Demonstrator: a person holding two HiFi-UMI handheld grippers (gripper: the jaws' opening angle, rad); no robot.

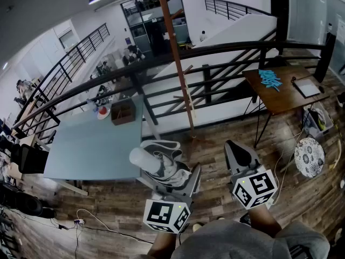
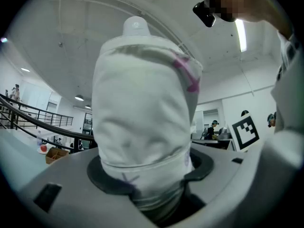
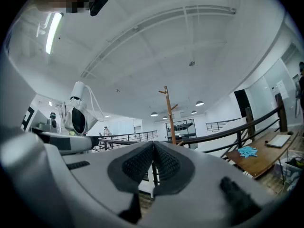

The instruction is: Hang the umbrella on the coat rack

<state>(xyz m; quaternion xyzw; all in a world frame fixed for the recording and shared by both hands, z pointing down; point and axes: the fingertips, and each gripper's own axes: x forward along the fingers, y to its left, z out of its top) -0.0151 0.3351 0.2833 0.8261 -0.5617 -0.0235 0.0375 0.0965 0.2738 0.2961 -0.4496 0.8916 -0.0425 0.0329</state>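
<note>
A mezzanine with plank floor [image 1: 215, 136] and black railing [image 1: 161, 63]; the coat rack [image 1: 175, 53] stands at the rail, well ahead. The left gripper [image 1: 180, 183] is clamped on the folded white umbrella [image 1: 161, 163], held upright. Carry it forward and raise it level with a peg [image 3: 174, 107], slowly. The right gripper [image 3: 153, 148], jaws together and empty, could steady it.
</note>
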